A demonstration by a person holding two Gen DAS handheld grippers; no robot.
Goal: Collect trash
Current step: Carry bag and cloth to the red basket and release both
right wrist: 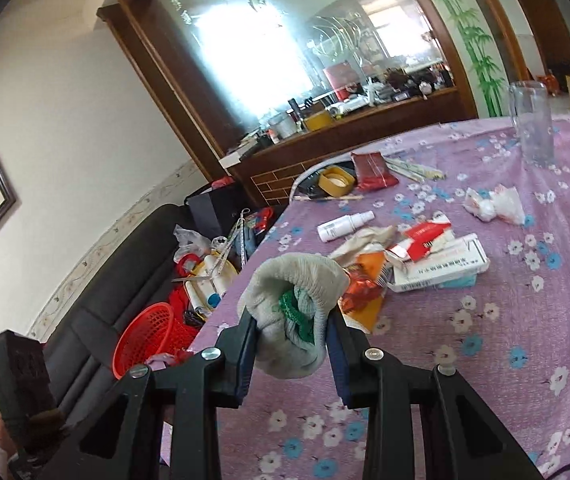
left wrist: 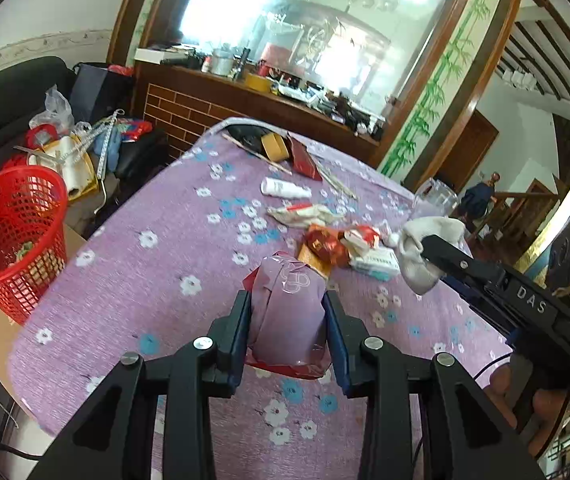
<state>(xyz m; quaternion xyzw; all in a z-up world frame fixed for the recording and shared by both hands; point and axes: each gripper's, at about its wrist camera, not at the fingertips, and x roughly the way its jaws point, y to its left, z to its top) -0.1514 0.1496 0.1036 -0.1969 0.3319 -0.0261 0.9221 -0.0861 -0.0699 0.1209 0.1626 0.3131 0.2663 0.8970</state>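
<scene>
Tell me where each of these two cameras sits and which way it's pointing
Left wrist: sits behind the left gripper, looking across the purple floral tablecloth toward the mirrored sideboard; its fingers clamp a pink packet, and the right gripper enters from the right.
Right wrist: sits behind the right gripper, facing left across the table; its fingers clamp a grey sock.
Shared: red basket, white bottle, the trash pile.
</scene>
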